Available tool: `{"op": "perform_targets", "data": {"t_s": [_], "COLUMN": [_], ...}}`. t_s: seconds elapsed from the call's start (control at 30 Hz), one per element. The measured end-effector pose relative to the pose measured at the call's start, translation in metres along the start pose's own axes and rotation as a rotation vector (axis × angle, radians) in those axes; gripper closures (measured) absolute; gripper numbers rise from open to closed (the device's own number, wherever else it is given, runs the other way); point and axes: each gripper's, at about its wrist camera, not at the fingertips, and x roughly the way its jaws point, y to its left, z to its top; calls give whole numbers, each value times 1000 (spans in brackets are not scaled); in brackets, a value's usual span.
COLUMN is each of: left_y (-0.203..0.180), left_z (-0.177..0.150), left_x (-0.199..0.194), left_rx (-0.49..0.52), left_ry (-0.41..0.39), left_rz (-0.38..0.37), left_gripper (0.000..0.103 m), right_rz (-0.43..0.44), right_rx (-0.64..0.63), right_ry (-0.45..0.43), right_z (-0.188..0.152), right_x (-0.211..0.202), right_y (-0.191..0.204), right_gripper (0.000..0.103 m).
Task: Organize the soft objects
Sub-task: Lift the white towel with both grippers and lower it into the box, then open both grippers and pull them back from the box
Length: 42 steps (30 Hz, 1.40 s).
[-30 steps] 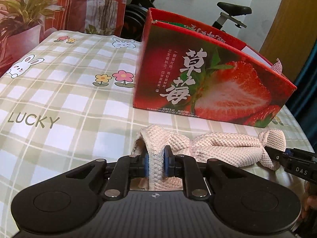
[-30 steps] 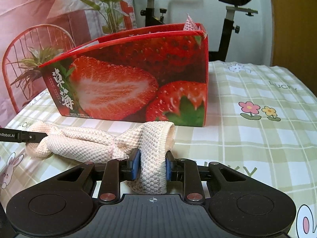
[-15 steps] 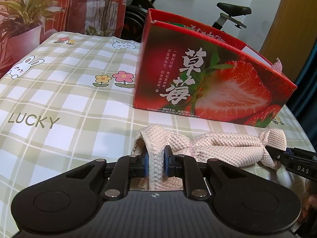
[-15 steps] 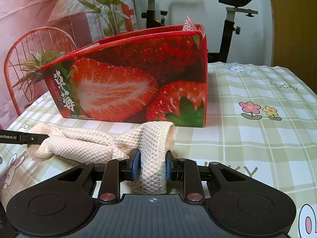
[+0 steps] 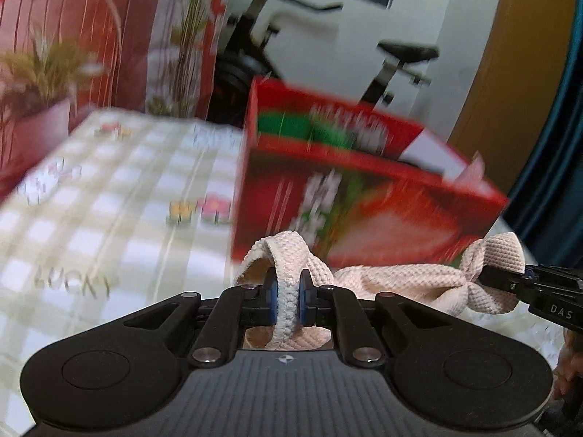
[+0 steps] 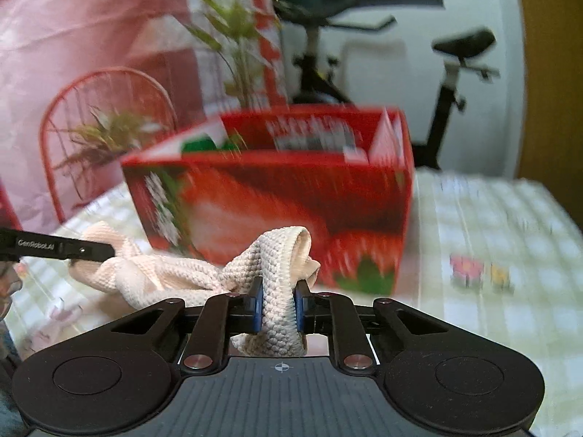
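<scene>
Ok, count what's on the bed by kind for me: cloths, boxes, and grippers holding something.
Cream cloth: 1
Red strawberry box: 1
Grippers shut on the cloth: 2, left gripper, right gripper
Total: 4

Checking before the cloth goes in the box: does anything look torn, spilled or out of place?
Nothing stands out. The cream cloth is bunched but intact, pinched at each end by the left gripper and right gripper. The strawberry box stands upright on the checked tablecloth.
</scene>
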Motion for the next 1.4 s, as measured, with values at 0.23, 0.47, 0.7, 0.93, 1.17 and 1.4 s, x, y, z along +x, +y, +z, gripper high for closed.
{"op": "perform_targets", "data": {"t_s": [0.23,0.47,0.7,0.93,1.17,1.4], "left_y": [-22,-44,-42,-40,-31,-25], "left_z": [60,117,122,107,106,120], "left_x": [-31,11,71,100,106,85], "left_rx": [85,156,159,196,175,106], "left_ry": [-176,-173,-3,121,144,103], "left_rz": [-23,-16,-9,-10,2,13], "left_gripper": [92,92,92,91,90,41], "right_rz": [0,-63,-101,-101,-111,-129], "right_rx": [-83,-220,-266,-234,-170,-55], "right_ry": [-128,-98,113,268,294,204], "right_z": [69,138,154,135,124,131], "right_x": [-23,12,76,115,123,96], "right_y": [5,3,-4,-6,-19,-34], "right_gripper": [89,89,89,89,88,65]}}
